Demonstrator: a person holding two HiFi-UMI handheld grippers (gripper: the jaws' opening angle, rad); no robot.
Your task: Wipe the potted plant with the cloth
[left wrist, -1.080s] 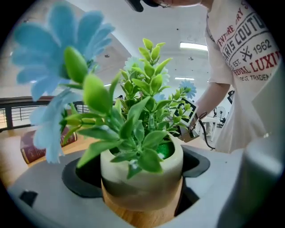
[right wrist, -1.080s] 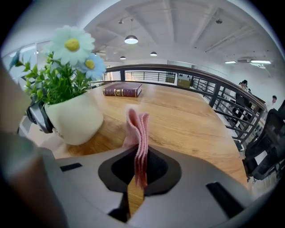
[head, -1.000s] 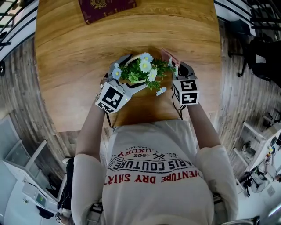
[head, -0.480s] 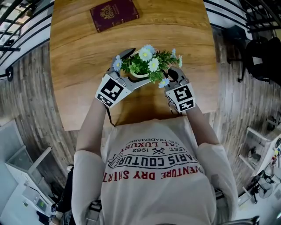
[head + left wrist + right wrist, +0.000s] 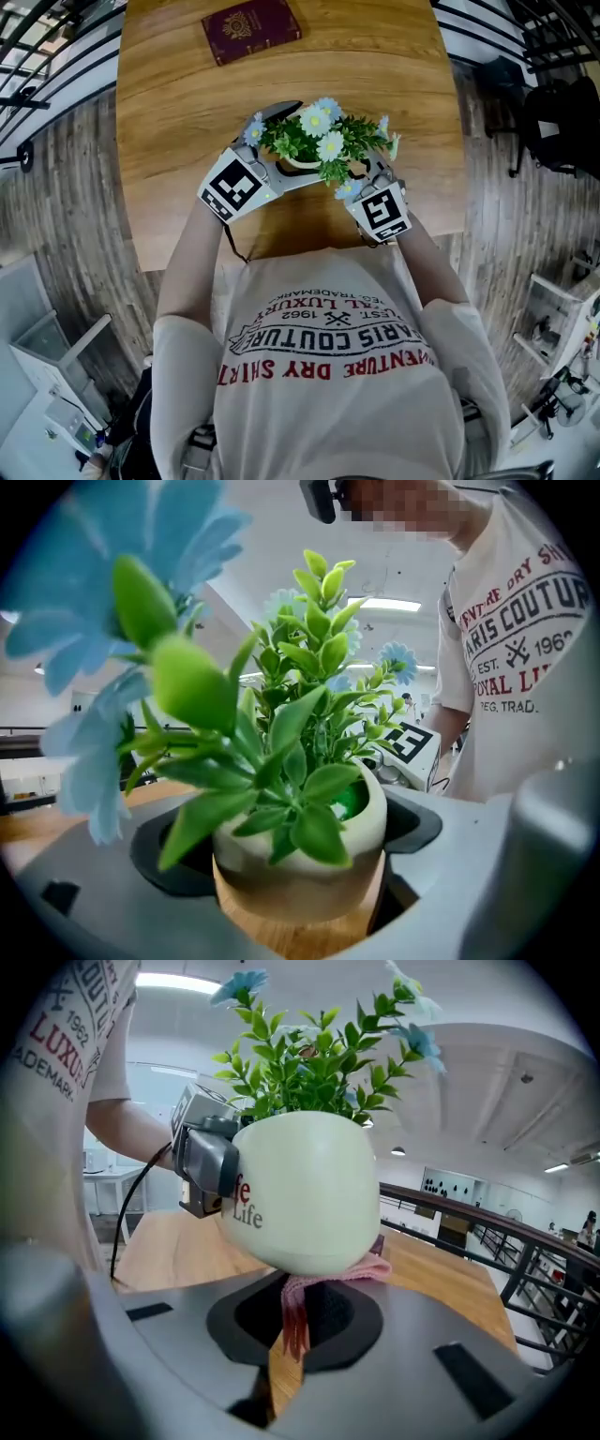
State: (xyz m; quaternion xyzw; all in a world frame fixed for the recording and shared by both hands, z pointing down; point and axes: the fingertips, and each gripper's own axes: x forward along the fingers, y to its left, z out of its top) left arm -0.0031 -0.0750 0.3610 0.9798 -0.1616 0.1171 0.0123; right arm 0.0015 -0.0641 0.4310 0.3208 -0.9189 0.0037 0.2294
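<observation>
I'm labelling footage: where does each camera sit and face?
Head view: on the person's head, facing steeply down at table and potted plant; T-shirt shows.
Left gripper view: on the left hand-held gripper, facing the clamped potted plant; T-shirt behind.
Right gripper view: on the right hand-held gripper pinching the cloth, facing the plant; arm left.
All share that plant.
</observation>
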